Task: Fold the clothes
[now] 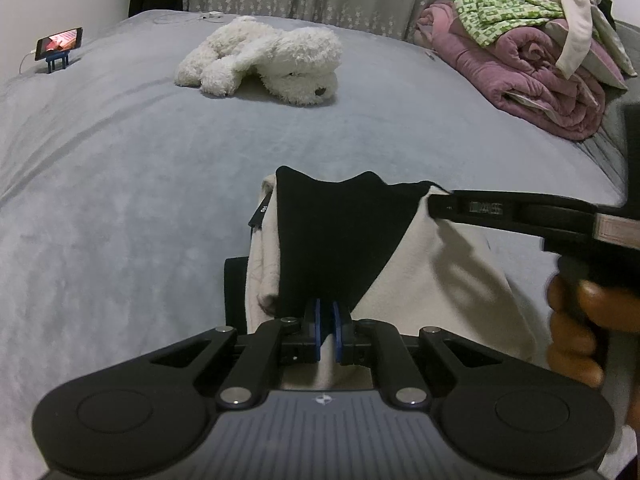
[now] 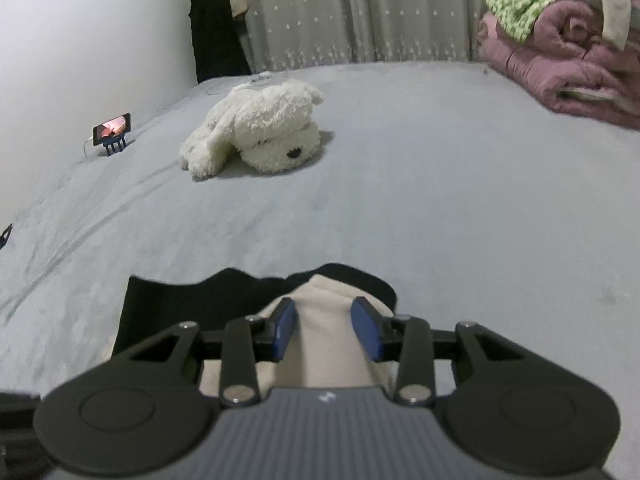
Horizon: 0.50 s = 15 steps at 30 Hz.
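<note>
A cream and black garment (image 1: 440, 280) lies on the grey bed (image 1: 120, 160) close in front of me. My left gripper (image 1: 329, 320) is shut on a fold of it, where the cream cloth meets a black panel (image 1: 336, 236). That panel stretches to the right, to the tips of my right gripper (image 1: 434, 200), which a hand (image 1: 576, 320) holds. In the right wrist view, my right gripper (image 2: 326, 320) has a thick bunch of cream cloth filling the gap between its blue pads (image 2: 285, 328). The garment's black part (image 2: 180, 296) spreads out to the left.
A white plush dog (image 1: 272, 60) lies mid-bed beyond the garment. A phone on a small stand (image 1: 58, 46) sits at the far left. A pile of pink quilts and loose clothes (image 1: 540, 52) fills the far right corner. A starred curtain (image 2: 360, 12) hangs behind.
</note>
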Available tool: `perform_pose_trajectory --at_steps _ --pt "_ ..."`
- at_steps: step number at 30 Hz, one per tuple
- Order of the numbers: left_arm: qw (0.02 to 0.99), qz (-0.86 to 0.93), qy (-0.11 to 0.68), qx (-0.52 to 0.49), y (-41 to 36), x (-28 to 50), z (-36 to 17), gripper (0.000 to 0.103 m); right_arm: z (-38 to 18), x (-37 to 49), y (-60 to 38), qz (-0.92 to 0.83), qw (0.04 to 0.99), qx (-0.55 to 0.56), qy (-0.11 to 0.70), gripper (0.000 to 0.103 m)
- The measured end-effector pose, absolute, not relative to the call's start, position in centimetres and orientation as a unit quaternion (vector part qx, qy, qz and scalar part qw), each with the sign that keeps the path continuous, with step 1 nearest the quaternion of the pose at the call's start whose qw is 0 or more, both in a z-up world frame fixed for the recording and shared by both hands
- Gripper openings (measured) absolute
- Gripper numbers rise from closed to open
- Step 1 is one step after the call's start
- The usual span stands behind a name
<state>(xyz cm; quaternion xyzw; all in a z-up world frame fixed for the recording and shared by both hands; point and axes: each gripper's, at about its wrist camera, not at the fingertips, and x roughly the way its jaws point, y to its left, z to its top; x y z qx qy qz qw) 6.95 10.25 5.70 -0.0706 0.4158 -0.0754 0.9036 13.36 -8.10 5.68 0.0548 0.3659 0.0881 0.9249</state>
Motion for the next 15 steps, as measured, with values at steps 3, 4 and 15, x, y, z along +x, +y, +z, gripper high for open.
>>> perform_pose_trajectory --at_steps 3,4,15 --pt "0.903 -0.077 0.416 -0.073 10.4 7.0 5.7 0.009 4.7 14.9 -7.1 0.084 0.919 0.028 0.385 0.033" --pt "0.903 -0.077 0.416 -0.072 10.3 7.0 5.7 0.009 4.4 15.2 -6.9 0.083 0.917 0.021 0.389 0.034" --pt "0.903 -0.077 0.416 -0.073 10.3 6.9 5.6 0.009 3.7 15.2 -6.0 0.08 0.917 -0.01 0.392 0.033"
